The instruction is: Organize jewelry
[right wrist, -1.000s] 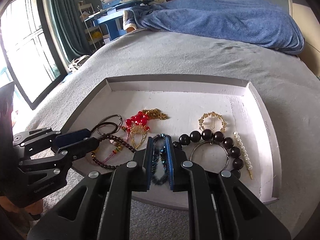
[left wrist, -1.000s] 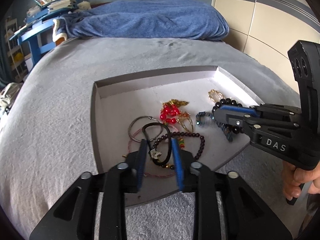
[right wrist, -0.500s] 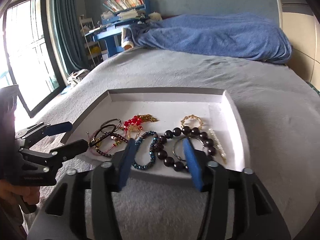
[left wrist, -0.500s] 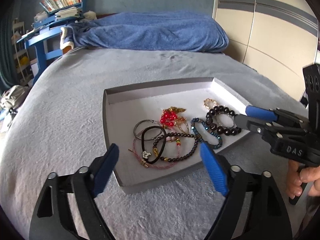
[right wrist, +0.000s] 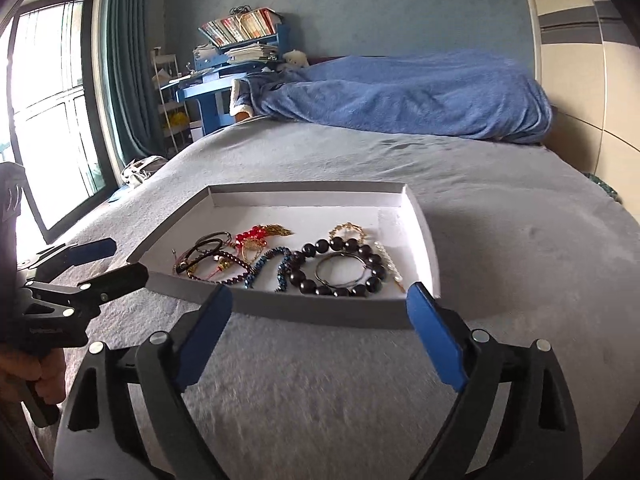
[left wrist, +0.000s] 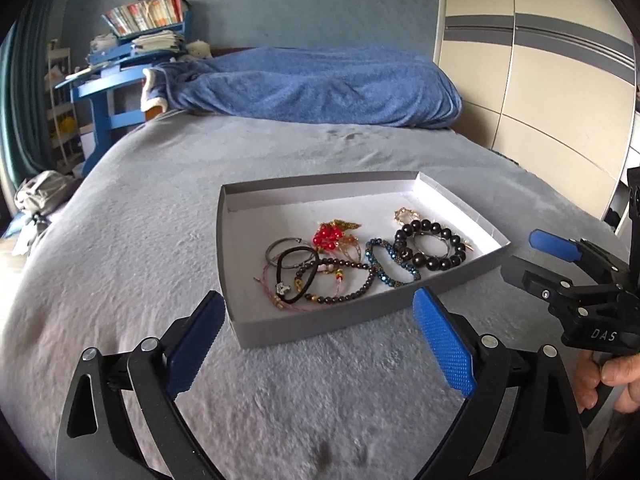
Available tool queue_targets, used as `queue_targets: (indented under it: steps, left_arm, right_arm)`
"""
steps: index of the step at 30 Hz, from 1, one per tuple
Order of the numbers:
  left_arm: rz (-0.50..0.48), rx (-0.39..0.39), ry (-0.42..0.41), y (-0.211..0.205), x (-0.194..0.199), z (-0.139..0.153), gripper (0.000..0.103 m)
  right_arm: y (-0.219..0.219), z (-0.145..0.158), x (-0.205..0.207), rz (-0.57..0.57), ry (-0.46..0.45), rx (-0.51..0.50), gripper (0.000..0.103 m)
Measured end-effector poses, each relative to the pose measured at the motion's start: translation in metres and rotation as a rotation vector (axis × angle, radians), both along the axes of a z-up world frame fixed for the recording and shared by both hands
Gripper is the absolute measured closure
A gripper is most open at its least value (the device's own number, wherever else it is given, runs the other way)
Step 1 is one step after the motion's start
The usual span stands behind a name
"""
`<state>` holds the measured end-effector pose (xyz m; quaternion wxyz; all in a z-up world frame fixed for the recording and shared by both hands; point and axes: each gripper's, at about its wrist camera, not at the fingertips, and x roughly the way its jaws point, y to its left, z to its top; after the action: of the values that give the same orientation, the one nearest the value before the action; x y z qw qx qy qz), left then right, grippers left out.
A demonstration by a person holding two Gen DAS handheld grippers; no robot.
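Since the earlier frames both grippers have drawn back from the tray and spread: the left gripper (left wrist: pixel 316 332) and the right gripper (right wrist: pixel 320 328) now hover over the bed (left wrist: pixel 120 220) with fingers wide apart, holding nothing. The jewelry lies in the shallow grey tray (left wrist: pixel 304 326), clustered toward its near side and well ahead of both sets of fingers. The pieces look light, limp and easily tangled. The large dark bead bracelet (right wrist: pixel 340 268) seems the firmest piece and could be pinched across a single bead; the blue beaded bracelet (left wrist: pixel 384 260) and the black hair tie (left wrist: pixel 296 272) overlap their neighbours and would probably drag them along. The pearl hair clip (right wrist: pixel 390 264) lies beside the right wall, apart from the tangle.
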<state>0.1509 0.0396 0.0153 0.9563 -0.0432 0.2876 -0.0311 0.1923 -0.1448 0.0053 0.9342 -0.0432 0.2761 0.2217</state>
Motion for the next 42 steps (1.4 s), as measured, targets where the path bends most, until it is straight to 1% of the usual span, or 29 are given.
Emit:
queue_targets:
  steps: [2,4,8,15,25,34,42]
  left_arm:
    - [0.014,0.004,-0.018,-0.002,-0.007,0.001,0.007]
    - [0.027,0.005,-0.032,-0.005,-0.013,0.002,0.007]
    - [0.047,0.009,-0.049,-0.009,-0.022,0.003,0.006]
    - [0.062,0.023,-0.089,-0.015,-0.037,0.003,0.005]
    - [0.092,0.033,-0.125,-0.014,-0.053,0.005,0.005]
    - [0.078,0.077,-0.139,-0.023,-0.057,0.006,0.005]
    - [0.087,0.076,-0.128,-0.022,-0.056,0.005,0.005]
  right_arm:
    - [-0.006,0.001,-0.007,-0.013,-0.009,0.004,0.012]
    - [-0.011,0.002,-0.015,-0.03,-0.022,0.007,0.008]
    - [-0.018,0.0,-0.028,-0.06,-0.036,0.0,0.006]
    - [-0.029,-0.001,-0.043,-0.08,-0.058,0.019,0.006]
    - [-0.034,0.001,-0.062,-0.085,-0.094,0.029,0.006]
    - [-0.028,0.003,-0.071,-0.072,-0.129,0.004,0.006]
    - [-0.028,0.003,-0.073,-0.069,-0.127,0.008,0.006]
